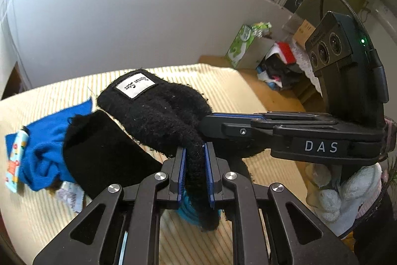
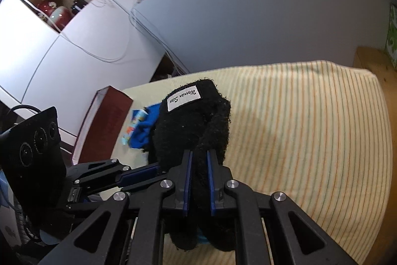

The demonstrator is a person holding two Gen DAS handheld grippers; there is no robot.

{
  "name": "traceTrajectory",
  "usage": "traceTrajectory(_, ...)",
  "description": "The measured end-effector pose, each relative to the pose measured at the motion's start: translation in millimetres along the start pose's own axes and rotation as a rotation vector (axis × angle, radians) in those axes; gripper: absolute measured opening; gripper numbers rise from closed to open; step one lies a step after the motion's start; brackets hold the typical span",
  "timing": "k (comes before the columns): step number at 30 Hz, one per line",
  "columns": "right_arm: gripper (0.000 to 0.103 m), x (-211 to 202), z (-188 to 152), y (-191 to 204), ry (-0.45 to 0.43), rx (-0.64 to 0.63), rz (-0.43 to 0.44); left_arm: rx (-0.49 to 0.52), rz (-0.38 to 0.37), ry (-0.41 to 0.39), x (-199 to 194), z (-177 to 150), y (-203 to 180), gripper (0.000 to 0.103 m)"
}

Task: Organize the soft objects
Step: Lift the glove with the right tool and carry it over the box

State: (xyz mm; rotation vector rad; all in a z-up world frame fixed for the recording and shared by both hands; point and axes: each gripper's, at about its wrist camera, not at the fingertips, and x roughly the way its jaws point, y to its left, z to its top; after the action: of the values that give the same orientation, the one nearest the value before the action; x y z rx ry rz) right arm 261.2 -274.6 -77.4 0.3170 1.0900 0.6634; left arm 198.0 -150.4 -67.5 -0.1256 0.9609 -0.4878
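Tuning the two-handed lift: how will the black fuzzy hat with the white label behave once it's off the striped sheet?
Probably floppy: the black fuzzy hat already droops between the left gripper and right gripper. Likely light, since thin pinches of its edge carry it. The fleecy pile looks grippy, so slipping seems unlikely, though it may drag the blue cloth beside it.

Black claws (image 1: 194, 158) with blue pads (image 2: 187, 180), silver screws, "DAS" lettering

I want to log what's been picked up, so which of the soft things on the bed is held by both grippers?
The fuzzy black hat with the white label; the blue cloth lies loose on the striped sheet.
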Motion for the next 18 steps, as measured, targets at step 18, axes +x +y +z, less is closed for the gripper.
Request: traceTrajectory(18,0.006,33,16,167,-0.009,-0.211,0.086,-0.09,0.099,-0.212,-127,-23,81,0.012)
